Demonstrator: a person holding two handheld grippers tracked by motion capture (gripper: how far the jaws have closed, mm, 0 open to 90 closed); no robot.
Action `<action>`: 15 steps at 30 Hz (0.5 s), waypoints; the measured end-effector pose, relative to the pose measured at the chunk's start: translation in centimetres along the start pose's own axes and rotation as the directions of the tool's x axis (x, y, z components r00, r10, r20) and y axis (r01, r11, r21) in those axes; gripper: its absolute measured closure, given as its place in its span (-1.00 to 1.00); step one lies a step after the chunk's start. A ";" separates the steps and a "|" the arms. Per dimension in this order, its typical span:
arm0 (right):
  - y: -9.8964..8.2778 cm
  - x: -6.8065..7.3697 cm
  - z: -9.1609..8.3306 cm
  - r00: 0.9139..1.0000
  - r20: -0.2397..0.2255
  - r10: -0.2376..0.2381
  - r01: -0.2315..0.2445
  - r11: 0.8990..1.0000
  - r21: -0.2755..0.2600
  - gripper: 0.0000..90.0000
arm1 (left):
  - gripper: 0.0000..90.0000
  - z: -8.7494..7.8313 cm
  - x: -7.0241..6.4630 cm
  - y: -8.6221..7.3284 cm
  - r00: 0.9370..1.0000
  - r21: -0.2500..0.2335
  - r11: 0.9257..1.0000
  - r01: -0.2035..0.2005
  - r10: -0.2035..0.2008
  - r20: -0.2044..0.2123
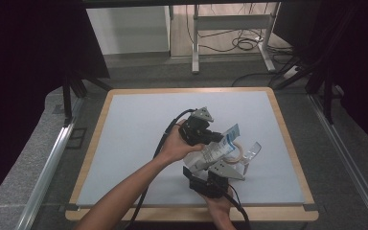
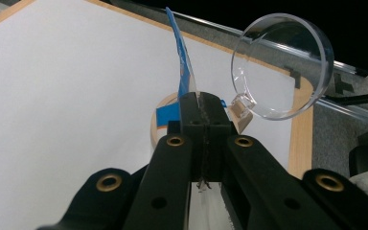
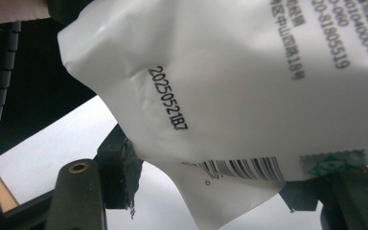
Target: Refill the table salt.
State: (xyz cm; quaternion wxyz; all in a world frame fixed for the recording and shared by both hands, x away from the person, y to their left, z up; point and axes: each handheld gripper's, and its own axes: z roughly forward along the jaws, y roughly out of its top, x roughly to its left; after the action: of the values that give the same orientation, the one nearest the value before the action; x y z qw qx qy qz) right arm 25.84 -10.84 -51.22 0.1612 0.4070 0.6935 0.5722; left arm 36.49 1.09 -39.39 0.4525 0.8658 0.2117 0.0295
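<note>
On the left of the cluster, near the middle of the counter, the left gripper comes in over a bare forearm and points right, its fingers pressed tight together on the thin top edge of a white pouch with blue print. In the left gripper view that blue-and-white edge rises straight up from between the closed fingers, with the pale counter behind it. The pouch hangs between the two grippers, slanting from its blue top at the far right down toward the near side. Nearer the person, the right gripper points away from the body and up at the pouch's lower end; in the right gripper view its fingers stand partly apart on either side of the white pouch, whose barcode and printed date face the camera, and the left one touches the pouch's side. Whether they press it firmly cannot be told. Just right of the pouch lies a round wooden ring with blue tape, and touching its right side a clear plastic cup lies tipped on the counter, its open mouth showing in the left gripper view.
</note>
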 end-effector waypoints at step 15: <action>0.4 -0.1 -0.1 0.999 0.004 0.032 -0.032 0.999 0.002 -0.18 | 1.00 0.4 0.3 0.3 1.000 0.008 1.000 0.000 0.000 -0.006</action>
State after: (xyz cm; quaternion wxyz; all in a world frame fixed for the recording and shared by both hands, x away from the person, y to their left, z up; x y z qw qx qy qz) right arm 26.00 -10.97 -50.82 0.1529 0.4195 0.6870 0.5732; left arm 36.94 0.73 -39.40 0.4485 0.8674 0.2132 0.0314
